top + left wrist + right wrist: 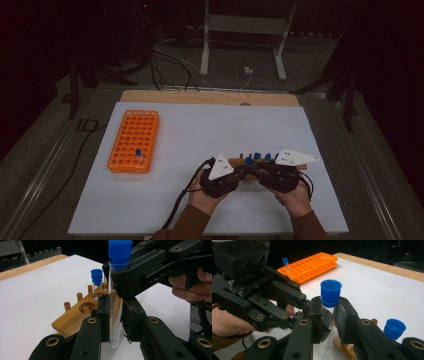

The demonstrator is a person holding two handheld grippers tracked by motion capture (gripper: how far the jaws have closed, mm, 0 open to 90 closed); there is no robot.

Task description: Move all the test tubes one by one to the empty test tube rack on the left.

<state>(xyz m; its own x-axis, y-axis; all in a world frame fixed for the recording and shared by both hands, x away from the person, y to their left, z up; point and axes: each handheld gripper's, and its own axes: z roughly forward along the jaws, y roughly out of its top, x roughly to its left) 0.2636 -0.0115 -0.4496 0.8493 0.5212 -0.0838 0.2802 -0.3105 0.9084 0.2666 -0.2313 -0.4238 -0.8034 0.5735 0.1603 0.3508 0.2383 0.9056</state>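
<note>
At the near edge of the white table mat [200, 125], both hand-held grippers met over the low wooden tube rack [75, 317]. Left gripper [115, 315] was pinching the lower part of a clear glass test tube with a blue cap [119, 251], tube upright, rounded bottom hanging just below the jaws. Right gripper [331, 315] was clamped on the same tube higher up, just under the cap. Tube sat beside the wooden rack, not in a hole. Second blue-capped tube [96, 277] stood in that rack. Orange plastic grid rack [134, 141] lay well apart at far left, one small blue-capped tube [138, 152] standing in it
</note>
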